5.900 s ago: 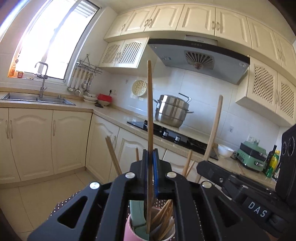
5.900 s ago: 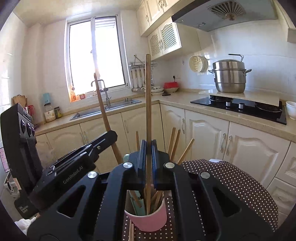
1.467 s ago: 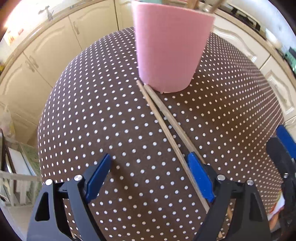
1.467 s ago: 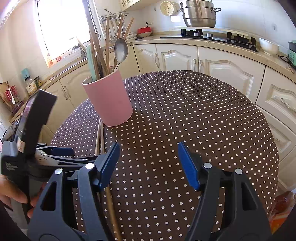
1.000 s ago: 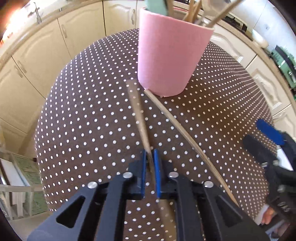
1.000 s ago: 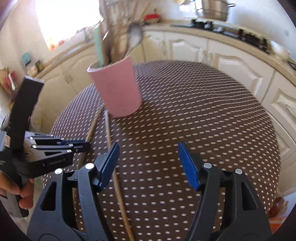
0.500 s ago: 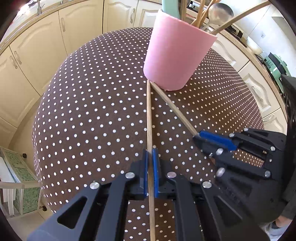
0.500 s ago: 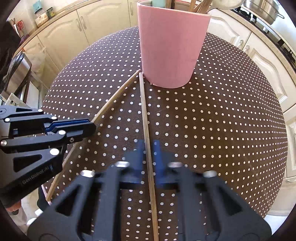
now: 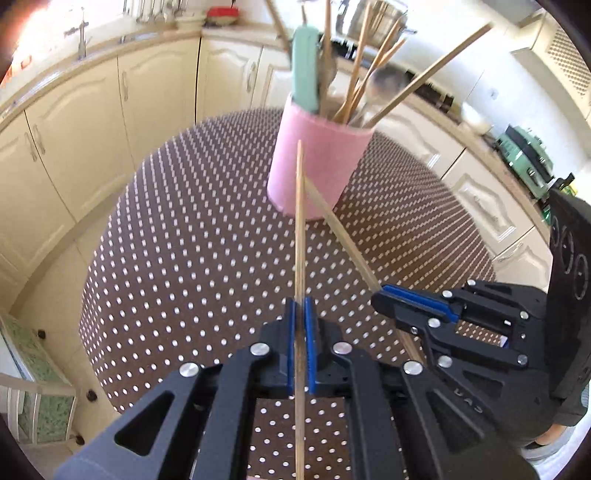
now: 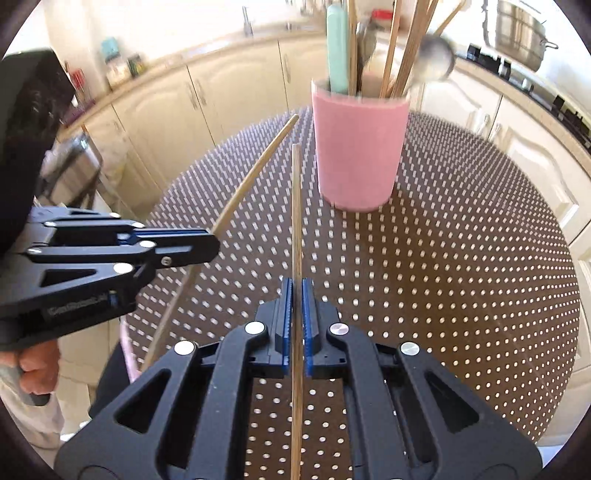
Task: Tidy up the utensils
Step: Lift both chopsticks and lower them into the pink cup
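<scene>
A pink cup [image 9: 314,166] [image 10: 360,155] stands on the round table with the brown dotted cloth [image 9: 184,240] [image 10: 461,258]. It holds several wooden chopsticks, a teal handle [image 9: 304,70] and a metal spoon [image 10: 434,61]. My left gripper [image 9: 300,306] is shut on one wooden chopstick [image 9: 300,229], held off the cloth with its tip towards the cup. My right gripper [image 10: 296,291] is shut on a second chopstick [image 10: 295,214], also raised. Each view shows the other gripper beside it: the right gripper [image 9: 384,295] with its chopstick [image 9: 343,236], the left gripper [image 10: 210,243] with its chopstick [image 10: 255,173].
Cream kitchen cabinets [image 9: 92,122] curve round behind the table. A hob with a steel pot [image 10: 517,29] is at the back right. A person's hand [image 10: 37,365] grips the left tool's handle. A green-patterned stool [image 9: 33,391] stands by the table's lower left edge.
A second ago the right jaws stood open over the cloth; they have shut on a chopstick. Both chopsticks have come up off the table, and both views have tilted up towards the cup.
</scene>
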### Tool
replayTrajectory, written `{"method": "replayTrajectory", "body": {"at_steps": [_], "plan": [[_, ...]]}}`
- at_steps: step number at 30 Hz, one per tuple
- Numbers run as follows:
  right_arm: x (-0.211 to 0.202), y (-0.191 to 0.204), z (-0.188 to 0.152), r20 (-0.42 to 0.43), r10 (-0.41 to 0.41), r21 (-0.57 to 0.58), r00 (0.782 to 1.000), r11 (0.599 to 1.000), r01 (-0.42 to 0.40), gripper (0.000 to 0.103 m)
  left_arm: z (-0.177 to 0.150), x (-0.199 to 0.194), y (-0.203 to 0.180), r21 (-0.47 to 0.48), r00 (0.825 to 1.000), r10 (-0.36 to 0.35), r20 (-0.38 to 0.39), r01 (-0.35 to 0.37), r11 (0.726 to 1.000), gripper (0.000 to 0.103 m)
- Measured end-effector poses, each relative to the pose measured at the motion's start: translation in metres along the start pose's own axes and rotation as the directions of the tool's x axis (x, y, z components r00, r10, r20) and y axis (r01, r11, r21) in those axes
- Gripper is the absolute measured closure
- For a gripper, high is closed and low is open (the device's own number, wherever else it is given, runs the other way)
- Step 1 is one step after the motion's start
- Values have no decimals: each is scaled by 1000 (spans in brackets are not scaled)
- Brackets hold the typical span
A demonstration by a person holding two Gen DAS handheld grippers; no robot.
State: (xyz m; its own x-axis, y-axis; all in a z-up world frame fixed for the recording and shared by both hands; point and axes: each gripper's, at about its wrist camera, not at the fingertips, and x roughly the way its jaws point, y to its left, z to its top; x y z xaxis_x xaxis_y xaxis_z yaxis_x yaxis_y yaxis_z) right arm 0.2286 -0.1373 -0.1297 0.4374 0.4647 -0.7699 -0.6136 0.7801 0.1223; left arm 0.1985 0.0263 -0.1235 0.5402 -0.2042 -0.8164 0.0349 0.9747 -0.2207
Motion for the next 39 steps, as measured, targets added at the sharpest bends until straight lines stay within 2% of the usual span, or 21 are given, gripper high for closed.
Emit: {"method": "replayTrajectory", "body": {"at_steps": [3, 6, 10, 15, 19, 23, 30, 34, 37, 39], "plan": [[-23, -2, 4, 103, 9, 18, 995, 1000, -11, 97, 1, -21, -4, 24, 997, -17, 74, 15, 1000, 98], [-45, -5, 15, 218, 24, 47, 976, 998, -35, 97, 9, -41, -9, 42, 987, -42, 157, 36, 998, 98], [-70, -15, 29, 383, 32, 71, 923, 995, -64, 97, 25, -64, -10, 72, 958, -69, 279, 50, 996, 98], [-78, -21, 52, 515, 34, 62, 856, 995, -77, 97, 51, -85, -21, 109, 912, -84, 401, 43, 993, 98], [-77, -26, 69, 605, 20, 66, 796, 995, -75, 97, 72, -100, -28, 125, 867, -53, 495, -11, 992, 98], [-68, -38, 88, 680, 6, 88, 733, 992, -90, 97, 94, -106, -35, 121, 837, -35, 545, -38, 992, 98], [-55, -63, 116, 748, -10, 110, 663, 988, -109, 97, 126, -101, -42, 104, 797, -47, 602, -19, 994, 98], [-54, -73, 126, 783, -27, 127, 622, 985, -118, 97, 135, -95, -38, 98, 786, -65, 615, 6, 995, 98], [-51, -77, 128, 799, -41, 144, 600, 982, -125, 97, 141, -81, -38, 96, 800, -61, 597, 5, 995, 98], [-47, -78, 128, 807, -59, 153, 587, 982, -112, 97, 144, -69, -36, 100, 817, -64, 573, 8, 995, 98]]}}
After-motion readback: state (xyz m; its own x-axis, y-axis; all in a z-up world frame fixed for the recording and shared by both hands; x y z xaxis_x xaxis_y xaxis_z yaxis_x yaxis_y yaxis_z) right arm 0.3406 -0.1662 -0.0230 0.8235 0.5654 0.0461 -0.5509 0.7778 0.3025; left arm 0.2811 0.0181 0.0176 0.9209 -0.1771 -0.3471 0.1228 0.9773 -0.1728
